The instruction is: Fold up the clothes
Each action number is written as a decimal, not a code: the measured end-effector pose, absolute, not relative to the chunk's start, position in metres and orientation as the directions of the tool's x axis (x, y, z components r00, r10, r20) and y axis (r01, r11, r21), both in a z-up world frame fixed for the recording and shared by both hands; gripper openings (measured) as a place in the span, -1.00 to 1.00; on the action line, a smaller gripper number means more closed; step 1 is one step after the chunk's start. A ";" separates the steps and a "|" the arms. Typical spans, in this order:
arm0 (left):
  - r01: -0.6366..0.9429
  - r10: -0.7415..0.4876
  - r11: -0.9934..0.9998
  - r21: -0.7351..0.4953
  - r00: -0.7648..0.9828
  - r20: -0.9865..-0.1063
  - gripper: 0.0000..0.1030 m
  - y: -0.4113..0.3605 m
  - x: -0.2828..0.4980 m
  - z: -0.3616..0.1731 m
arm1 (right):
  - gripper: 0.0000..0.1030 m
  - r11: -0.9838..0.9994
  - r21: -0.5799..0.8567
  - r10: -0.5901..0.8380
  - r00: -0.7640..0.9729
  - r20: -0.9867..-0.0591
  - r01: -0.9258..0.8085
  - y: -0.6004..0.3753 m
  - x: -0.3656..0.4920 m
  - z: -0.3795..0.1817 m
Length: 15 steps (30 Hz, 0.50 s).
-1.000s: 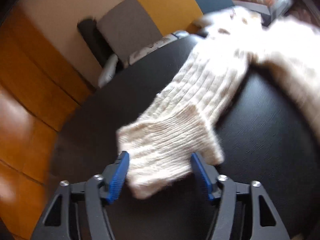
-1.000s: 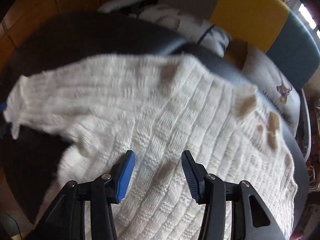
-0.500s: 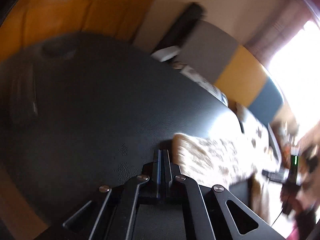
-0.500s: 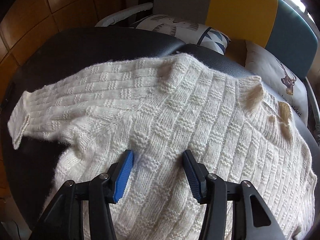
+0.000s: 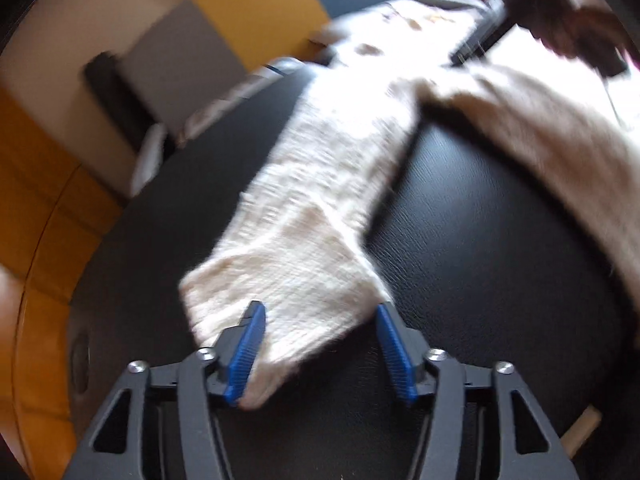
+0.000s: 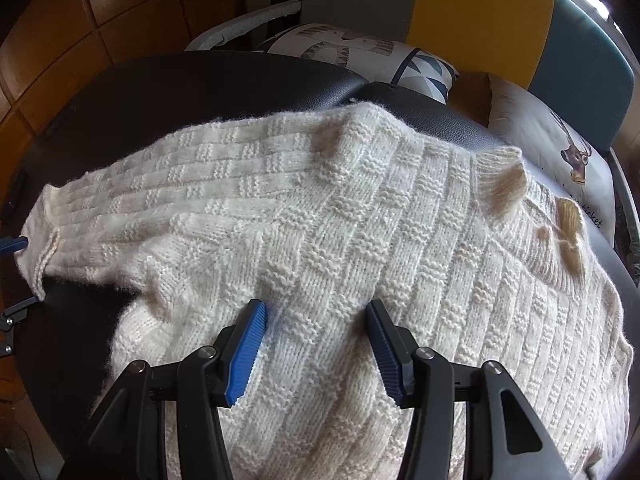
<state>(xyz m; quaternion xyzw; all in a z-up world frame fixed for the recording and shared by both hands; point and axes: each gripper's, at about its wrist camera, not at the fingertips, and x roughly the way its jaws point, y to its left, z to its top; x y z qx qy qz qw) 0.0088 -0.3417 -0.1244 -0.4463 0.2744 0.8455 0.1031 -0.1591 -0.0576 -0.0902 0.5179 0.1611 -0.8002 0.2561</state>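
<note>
Sweater: a cream knitted sweater with a basket-weave pattern lies spread over the black leather surface; its body fills most of the right wrist view, and the neckline with tan knitted tufts sits toward the upper right.
Sleeve: one sleeve stretches away from the body across the dark surface toward the left gripper; its ribbed cuff is the nearest part in the left wrist view, which is blurred.
Left gripper: the left gripper has the cuff end lying between its blue pads; the jaws are opening, set apart, and the right-hand pad stands clear of the knit while the left-hand one is at the cuff's edge.
Right gripper: the right gripper hovers over or rests on the sweater's body, jaws apart, with flat fabric between the pads and nothing pinched.
Surroundings: behind the surface, patterned cushions lean against a grey, yellow and teal backrest; orange-brown floor tiles lie to the left.
</note>
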 end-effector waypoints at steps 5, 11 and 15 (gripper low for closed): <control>-0.159 0.153 -0.984 -0.074 -0.573 -0.805 -0.74 -0.402 -0.009 -0.108 | 0.03 -0.816 0.002 -0.253 -0.355 -0.900 0.578 -0.055 -0.155 -0.091; 0.124 0.291 -0.777 -0.617 -0.798 -0.528 -0.75 -0.514 0.032 -0.089 | 0.04 -0.819 0.003 -0.254 -0.359 -0.898 0.573 -0.055 -0.141 -0.089; 0.342 0.169 -0.656 -0.673 -0.802 -0.572 -0.76 -0.559 0.049 -0.115 | 0.04 -0.821 0.003 -0.259 -0.367 -0.893 0.571 -0.054 -0.142 -0.089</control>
